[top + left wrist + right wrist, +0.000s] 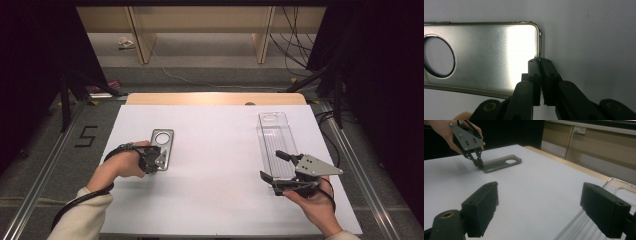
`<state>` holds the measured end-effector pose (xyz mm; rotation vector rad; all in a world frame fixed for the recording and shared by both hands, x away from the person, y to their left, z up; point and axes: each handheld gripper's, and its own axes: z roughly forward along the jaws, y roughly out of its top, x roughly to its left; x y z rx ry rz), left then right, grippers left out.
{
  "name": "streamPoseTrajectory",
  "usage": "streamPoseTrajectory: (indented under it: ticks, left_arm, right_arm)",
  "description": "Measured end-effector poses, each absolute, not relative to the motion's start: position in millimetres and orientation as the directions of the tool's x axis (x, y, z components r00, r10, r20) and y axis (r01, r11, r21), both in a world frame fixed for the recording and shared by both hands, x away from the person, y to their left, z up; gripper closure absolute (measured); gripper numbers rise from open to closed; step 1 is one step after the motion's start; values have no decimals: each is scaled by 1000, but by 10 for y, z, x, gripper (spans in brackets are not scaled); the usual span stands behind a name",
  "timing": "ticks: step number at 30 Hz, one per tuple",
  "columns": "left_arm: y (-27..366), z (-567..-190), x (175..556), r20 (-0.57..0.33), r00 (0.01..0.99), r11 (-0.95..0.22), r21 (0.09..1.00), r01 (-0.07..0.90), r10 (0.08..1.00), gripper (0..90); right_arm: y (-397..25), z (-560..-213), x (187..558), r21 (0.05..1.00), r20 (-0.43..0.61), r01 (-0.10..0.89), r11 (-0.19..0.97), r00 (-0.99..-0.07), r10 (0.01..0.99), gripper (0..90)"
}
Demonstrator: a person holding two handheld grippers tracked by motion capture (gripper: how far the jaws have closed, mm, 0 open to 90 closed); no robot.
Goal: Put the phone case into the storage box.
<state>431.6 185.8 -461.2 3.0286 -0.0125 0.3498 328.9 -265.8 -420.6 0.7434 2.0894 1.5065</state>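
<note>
A silver metal phone case (163, 141) with a round hole lies on the white table (215, 150) at the left. My left gripper (161, 164) is shut on the rim of its near end; the left gripper view shows both jaws pinching the case edge (539, 61) at a rounded corner. A clear plastic case (274, 137) lies lengthwise at the right. My right gripper (275, 165) hovers over its near end, jaws wide open and empty. In the right gripper view the clear case (621, 185) is at lower right, and the left gripper (479, 163) and metal case (501, 163) are farther off.
The white sheet covers most of the table, with a wide bare stretch between the two cases. A wooden edge (215, 98) runs along the far side. Beyond it are wooden furniture legs and cables on the floor.
</note>
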Motion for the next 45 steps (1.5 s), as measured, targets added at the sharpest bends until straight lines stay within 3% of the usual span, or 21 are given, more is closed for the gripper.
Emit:
streamPoseTrajectory:
  ticks: [13,23,34,45]
  left_arm:
    - [1879,-4611,4287,230,973,-994,109,-5,20,877]
    - [1832,-4507,4244,281,959,-988,153,-16,28,886]
    - [1783,-4349,4102,347,933,-964,268,-6,90,887]
    - [1749,-4292,4033,358,930,-962,272,-15,87,888]
  right_arm:
    - [-2659,-4206,3288,954,-50,160,254,-749,660,161]
    - [-2660,-4205,3289,954,-50,160,253,-749,661,161]
    - [-2656,-4200,3282,954,-50,159,253,-751,658,161]
    - [-2637,-4211,3283,955,-38,166,244,-752,658,163]
